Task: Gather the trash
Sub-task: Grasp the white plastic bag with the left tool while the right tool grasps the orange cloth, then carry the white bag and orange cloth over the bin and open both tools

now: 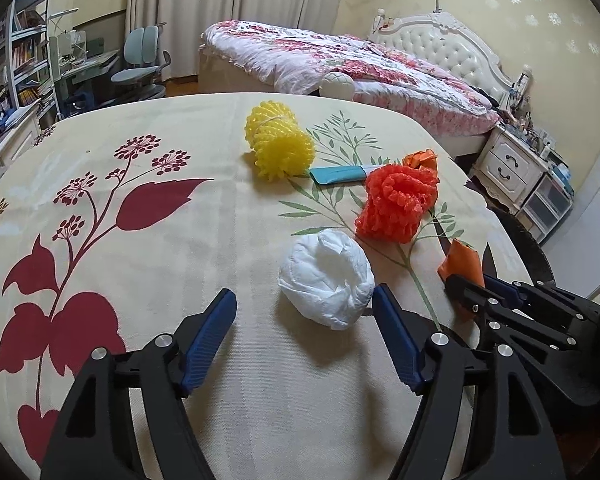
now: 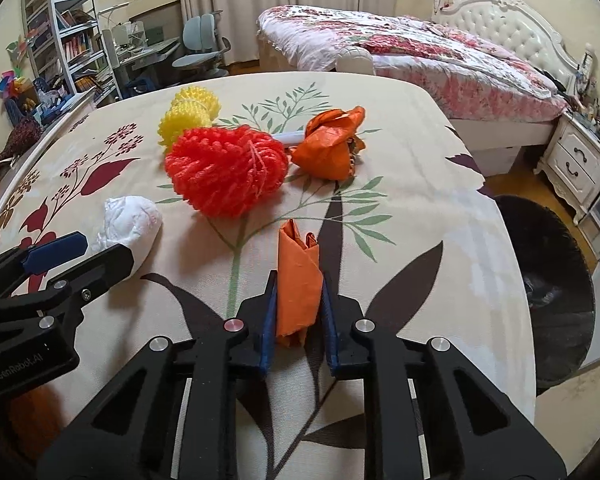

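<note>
"GenRobot.AI" reads on my left gripper [image 2: 76, 248], its jaws spread beside the white paper wad [image 1: 326, 278]. My right gripper [image 2: 298, 300], angled down, pinches the folded orange wrapper [image 2: 298, 280].

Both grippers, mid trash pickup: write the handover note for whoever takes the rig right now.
Right gripper: shut on the folded orange plastic wrapper, still low over the floral tablecloth.
Left gripper: open, empty, beside the crumpled white tissue ball.
Still on the cloth: yellow foam net sleeve, red foam net sleeve, bunched orange plastic bag, teal-and-white packet.
Black bin stands at the table's right edge.
Nothing visibly binned yet; every piece remains.
</note>
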Tool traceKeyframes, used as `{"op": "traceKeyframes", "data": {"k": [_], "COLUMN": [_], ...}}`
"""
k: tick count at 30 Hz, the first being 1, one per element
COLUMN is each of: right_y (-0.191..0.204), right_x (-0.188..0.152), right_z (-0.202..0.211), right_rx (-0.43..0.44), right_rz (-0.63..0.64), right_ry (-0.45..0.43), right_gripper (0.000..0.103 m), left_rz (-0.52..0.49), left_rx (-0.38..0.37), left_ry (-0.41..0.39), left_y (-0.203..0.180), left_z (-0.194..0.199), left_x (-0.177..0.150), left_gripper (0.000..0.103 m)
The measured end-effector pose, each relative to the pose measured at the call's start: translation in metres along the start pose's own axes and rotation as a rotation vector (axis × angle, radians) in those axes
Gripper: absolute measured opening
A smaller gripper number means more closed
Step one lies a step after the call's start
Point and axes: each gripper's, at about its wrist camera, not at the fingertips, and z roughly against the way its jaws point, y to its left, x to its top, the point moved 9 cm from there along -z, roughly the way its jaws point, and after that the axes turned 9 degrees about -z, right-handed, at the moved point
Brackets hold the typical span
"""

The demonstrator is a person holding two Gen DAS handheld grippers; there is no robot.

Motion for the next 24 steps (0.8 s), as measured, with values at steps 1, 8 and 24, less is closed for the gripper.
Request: {"op": "traceKeyframes", "data": {"k": [1, 8, 24], "right_y": [-0.003, -0.029, -0.050], "right_x": [0.000, 0.003, 0.009], "right_z": [0.000, 0.003, 0.009], "right_rx": [-0.005, -0.040, -0.043], "right_rz": [-0.004, -0.046, -0.087], "right_ry": [-0.001, -0.013, -0.041], "right_gripper": [0.019, 0.019, 0.019], "left_rz": [0.002, -0.008, -0.063], "left_rx": [-0.005, -0.025, 0.019], "left_ry": [0.002, 0.013, -0.001], "left_y": [-0.001, -0.011, -0.021], "left_z": [-0.001, -0.010, -0.005], "left_x": [0.001, 0.005, 0.006], "left_gripper": [0.071, 0.071, 0.040]}}
